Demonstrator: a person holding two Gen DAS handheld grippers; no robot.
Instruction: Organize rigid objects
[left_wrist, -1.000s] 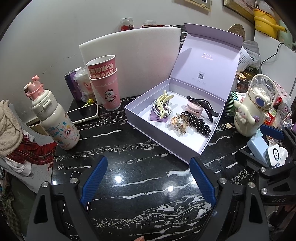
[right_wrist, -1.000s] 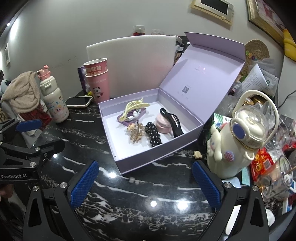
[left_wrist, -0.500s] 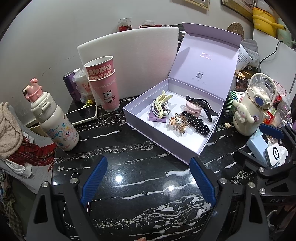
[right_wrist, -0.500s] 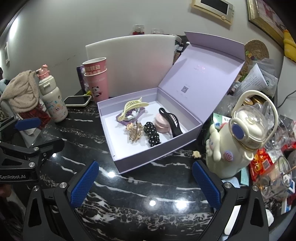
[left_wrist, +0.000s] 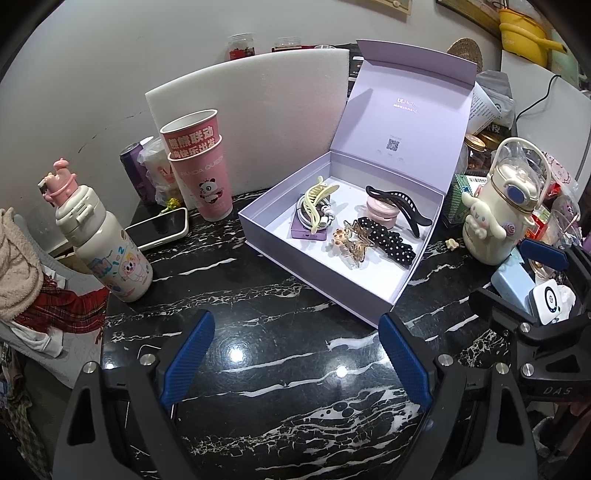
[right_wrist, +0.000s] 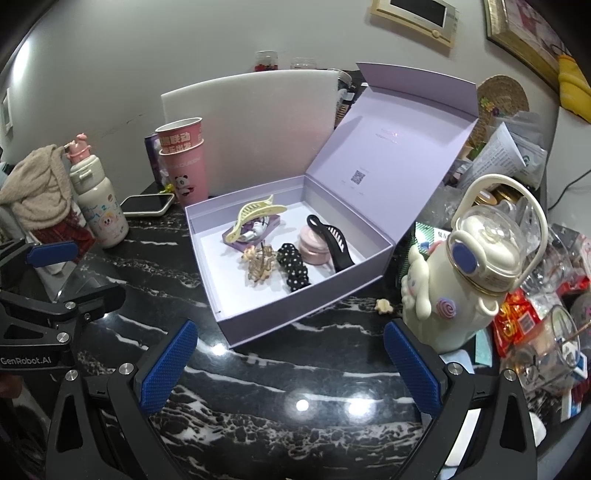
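Note:
An open lilac gift box (left_wrist: 317, 273) (right_wrist: 258, 325) stands on the black marble table, lid tilted back. Inside lie a yellow claw clip (left_wrist: 317, 199) (right_wrist: 255, 216) on a purple card, a black clip (left_wrist: 402, 206) (right_wrist: 328, 240) over a pink round case (left_wrist: 380, 212) (right_wrist: 312, 247), an amber clip (left_wrist: 349, 240) (right_wrist: 258, 264) and a black dotted scrunchie (left_wrist: 391, 243) (right_wrist: 293, 269). My left gripper (left_wrist: 295, 358) hangs open over bare table in front of the box. My right gripper (right_wrist: 291, 369) is open too, nothing between its fingers.
A white cartoon bottle (left_wrist: 502, 218) (right_wrist: 469, 273) stands right of the box amid snack clutter. Left of it stand stacked pink cups (left_wrist: 203, 166) (right_wrist: 183, 162), a phone (left_wrist: 159, 227) (right_wrist: 147, 203) and a pink-capped bottle (left_wrist: 99, 240) (right_wrist: 96, 203). A white foam board (left_wrist: 251, 118) stands behind.

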